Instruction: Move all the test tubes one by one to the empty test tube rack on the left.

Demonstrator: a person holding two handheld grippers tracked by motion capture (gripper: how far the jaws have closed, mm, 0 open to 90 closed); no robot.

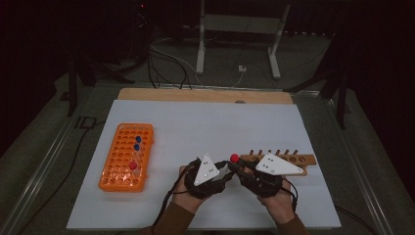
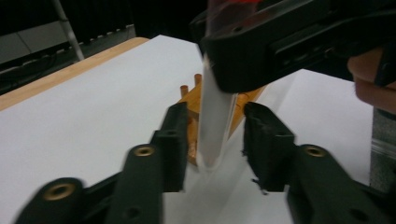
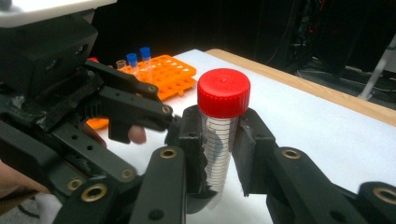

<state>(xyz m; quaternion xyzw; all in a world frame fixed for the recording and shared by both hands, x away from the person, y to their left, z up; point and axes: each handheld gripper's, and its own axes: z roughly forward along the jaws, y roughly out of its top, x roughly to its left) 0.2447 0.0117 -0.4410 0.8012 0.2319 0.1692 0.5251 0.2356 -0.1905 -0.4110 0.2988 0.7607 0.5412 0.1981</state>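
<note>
A clear tube with a red cap [image 3: 223, 92] stands upright between the pads of my right gripper [image 3: 220, 116], which is shut on its upper body. In the high view that red cap [image 1: 234, 158] sits where the two grippers meet, near the left end of the wooden rack [image 1: 293, 159]. My left gripper [image 2: 215, 112] reaches in from the other side. Its jaws stand either side of the tube's lower end [image 2: 215, 130] with a narrow gap on each side, so it is open. In the high view the left gripper [image 1: 226, 171] faces the right gripper [image 1: 238, 165] tip to tip.
An orange tube rack [image 1: 126, 156] stands at the left of the white table sheet [image 1: 205, 122], holding two blue-capped tubes [image 1: 137, 142] and a red-capped one [image 1: 132, 165]. The wooden rack [image 2: 194, 100] lies just beyond the held tube. Cables and a stand's legs lie past the table's far edge.
</note>
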